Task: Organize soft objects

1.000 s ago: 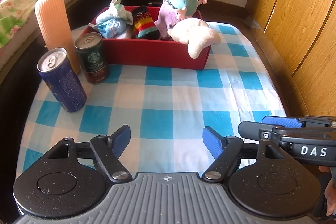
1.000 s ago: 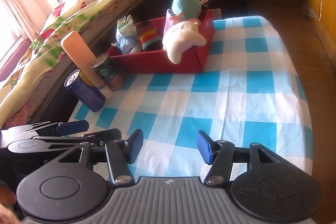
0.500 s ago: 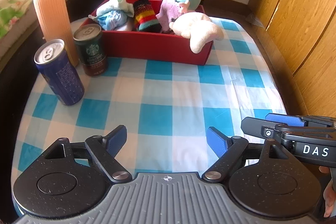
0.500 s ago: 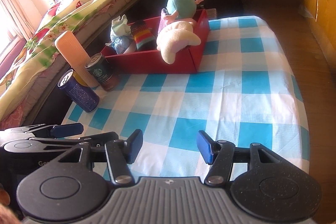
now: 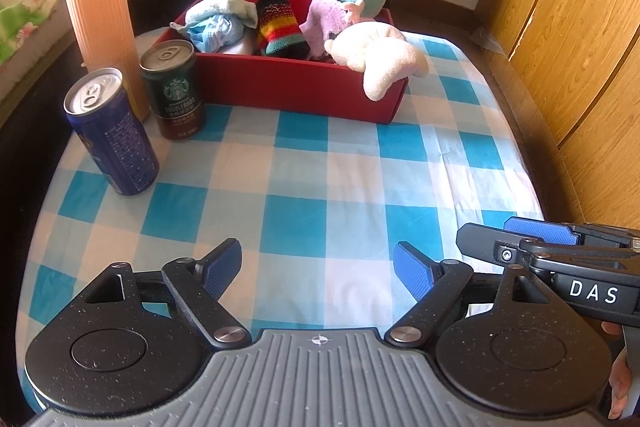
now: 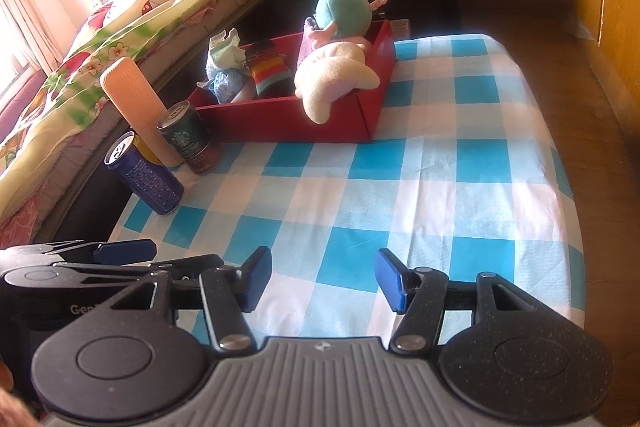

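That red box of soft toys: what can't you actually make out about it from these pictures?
- Red box floor: hidden in both views by the toys and near wall.
- Striped sock: lower end hidden behind the wall.
- Cream plush: face turned away.
- Green-headed doll: body hidden behind the plush, right view.

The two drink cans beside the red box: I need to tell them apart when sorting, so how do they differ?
The blue can is taller and slimmer; the Starbucks can is shorter and stouter. The blue can is dark blue with fine white print; the Starbucks can is dark green over brown with a round logo. The blue can stands nearer the table's front edge; the Starbucks can stands closer to the red box. Both stand upright, with silver pull-tab tops.
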